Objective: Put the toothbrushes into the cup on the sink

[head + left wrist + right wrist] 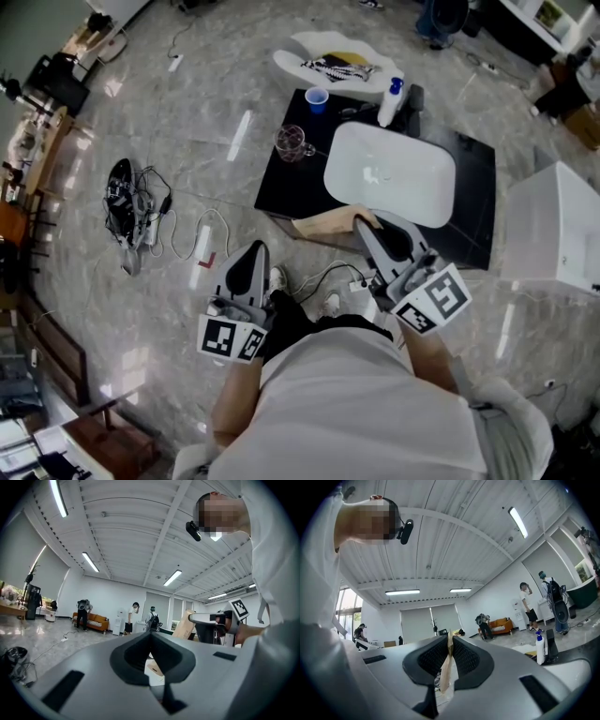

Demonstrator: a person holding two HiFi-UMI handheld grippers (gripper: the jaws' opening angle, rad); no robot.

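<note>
The right gripper point(450, 637) has its jaws all but together, with only a thin slit between the ribbed pads. A tan strip point(446, 667) shows in that slit; whether it is pinched or only seen through the gap I cannot tell. In the head view its tip hangs over a cardboard flap point(323, 225) at the near edge of the black counter point(469, 187), just in front of the white sink basin point(403, 187).

The left gripper point(150, 633) has its jaw tips meeting, and nothing is caught between them. It hangs above the floor off the counter's near left corner, well apart from the sink, with its marker cube point(230, 339) close to the person's waist. The right one's marker cube point(436, 300) sits just beside the near edge of the counter.

A blue cup point(317, 98) stands at the far left corner of the counter. A clear glass mug point(292, 142) stands along the left edge, beside the basin. A white bottle with a blue top point(390, 101) is upright at the far edge, touching or nearly touching the basin's rim.

Beyond the far edge lies a white board point(314, 45) carrying small striped and yellow items point(339, 64), too small to say whether they are the toothbrushes. A tangle of cables point(141, 211) lies on the floor to the left.
</note>
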